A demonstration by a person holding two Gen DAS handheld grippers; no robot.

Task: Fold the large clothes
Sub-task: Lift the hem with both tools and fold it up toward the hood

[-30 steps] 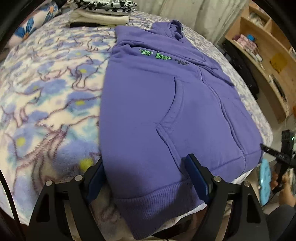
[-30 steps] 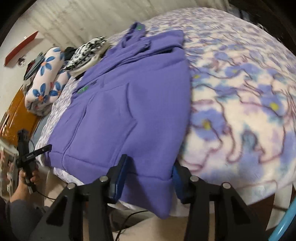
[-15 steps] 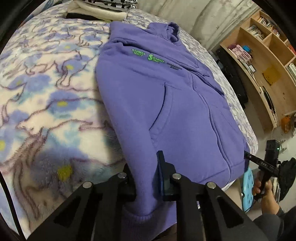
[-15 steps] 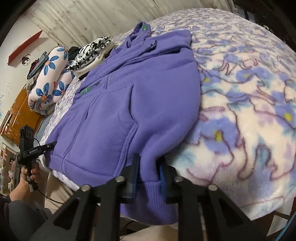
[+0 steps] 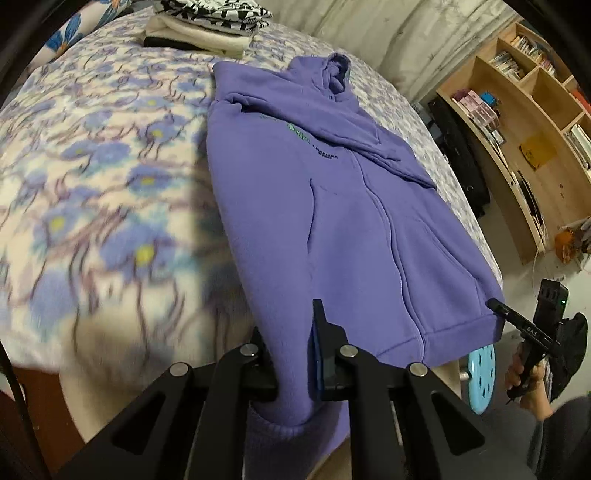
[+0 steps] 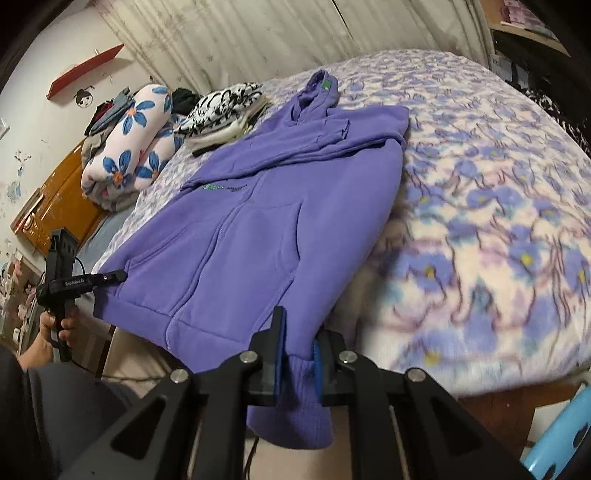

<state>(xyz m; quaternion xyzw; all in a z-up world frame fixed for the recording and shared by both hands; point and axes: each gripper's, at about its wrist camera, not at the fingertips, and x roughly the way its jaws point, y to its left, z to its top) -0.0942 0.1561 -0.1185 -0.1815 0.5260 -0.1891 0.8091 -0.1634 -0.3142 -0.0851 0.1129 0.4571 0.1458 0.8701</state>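
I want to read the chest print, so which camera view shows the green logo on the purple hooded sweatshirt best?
The left wrist view: the green logo on the purple hooded sweatshirt faces the camera, beside dark lettering, though blurred. In the right wrist view the logo is smaller, seen at a slant and partly under a folded sleeve.

Clothes stack (image 5: pixel 207 26) beyond hoodie (image 5: pixel 332 206)

Both grippers, left (image 5: pixel 295 354) and right (image 6: pixel 297 350), have clamped onto the purple hoodie (image 5: pixel 343 221) hem, lifting it off the bed edge.
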